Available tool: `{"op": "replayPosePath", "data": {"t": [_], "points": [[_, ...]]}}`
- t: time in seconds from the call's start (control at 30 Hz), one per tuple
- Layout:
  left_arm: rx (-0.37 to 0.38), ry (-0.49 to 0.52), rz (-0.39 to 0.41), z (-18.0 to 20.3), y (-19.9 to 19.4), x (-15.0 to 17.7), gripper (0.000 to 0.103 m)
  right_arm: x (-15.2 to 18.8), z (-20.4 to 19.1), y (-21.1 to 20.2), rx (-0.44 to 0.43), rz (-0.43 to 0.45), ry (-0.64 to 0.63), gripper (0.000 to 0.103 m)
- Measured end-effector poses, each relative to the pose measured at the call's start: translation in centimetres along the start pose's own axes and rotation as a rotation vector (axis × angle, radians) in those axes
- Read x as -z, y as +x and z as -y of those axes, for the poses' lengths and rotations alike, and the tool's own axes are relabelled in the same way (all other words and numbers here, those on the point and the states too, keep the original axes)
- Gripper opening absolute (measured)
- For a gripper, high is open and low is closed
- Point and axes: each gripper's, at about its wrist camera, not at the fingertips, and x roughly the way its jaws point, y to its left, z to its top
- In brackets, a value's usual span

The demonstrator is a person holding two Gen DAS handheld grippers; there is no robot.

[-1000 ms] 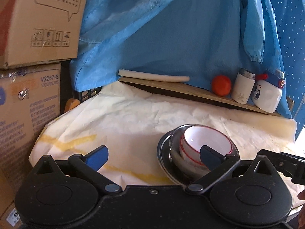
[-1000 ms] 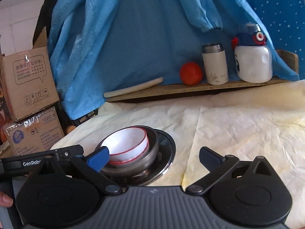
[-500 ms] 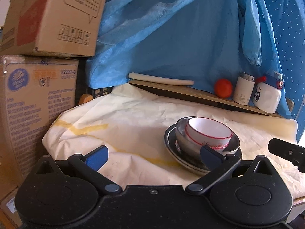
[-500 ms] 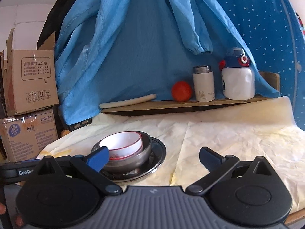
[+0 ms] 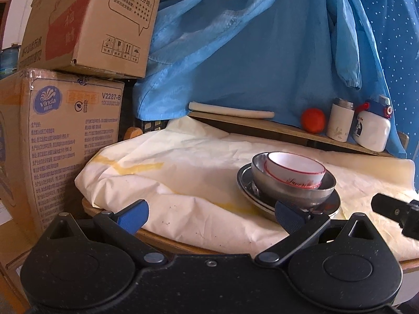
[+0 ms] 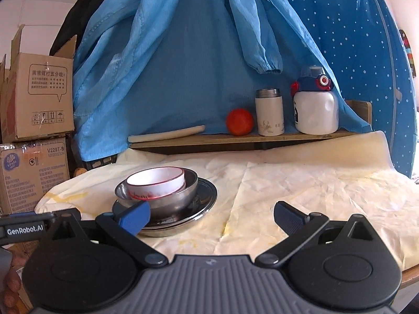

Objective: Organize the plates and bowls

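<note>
- Two sets of fingers, both spread wide and holding nothing: my left gripper point(image 5: 210, 213) and my right gripper point(image 6: 211, 216) hover off the near edge of the worktop point(image 6: 301, 183).
- One stack holds all the dishes: a white bowl point(image 6: 157, 183) with a red rim sits inside a steel bowl point(image 6: 167, 201), and that sits on steel plates point(image 6: 204, 198), toward the left of the worktop and near its front edge.
- My judgement is that the stacking is done or close to it, so most of the risk lies in touching it again.
- In the left wrist view my right-hand fingertip point(image 5: 289, 213) lies across the plates' near rim; a careless push forward could knock the stack.
- The white bowl looks slightly tilted in the steel one. A bump may rock it or clatter it out.
- Wrinkled paper covering point(image 5: 183, 172) under the plates could slide if I drag anything, carrying the stack toward the edge.
- Steel on steel is slick; pinching only the top bowl's rim may let it slip.
- An orange ball point(image 6: 239, 121), a flask point(image 6: 269, 112) and a bottle point(image 6: 314, 107) stand on the back shelf point(image 6: 235, 137), well apart, so little danger there.
</note>
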Motion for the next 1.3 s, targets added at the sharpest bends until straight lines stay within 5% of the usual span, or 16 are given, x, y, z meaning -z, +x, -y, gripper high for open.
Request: {"op": "replayPosePath", "data": {"t": [1.3], "points": [[-0.01, -0.001, -0.043, -0.3, 0.1, 1.9, 0.102, 1.1, 0.0, 0.0, 0.002, -0.024, -0.002, 0.103]]}}
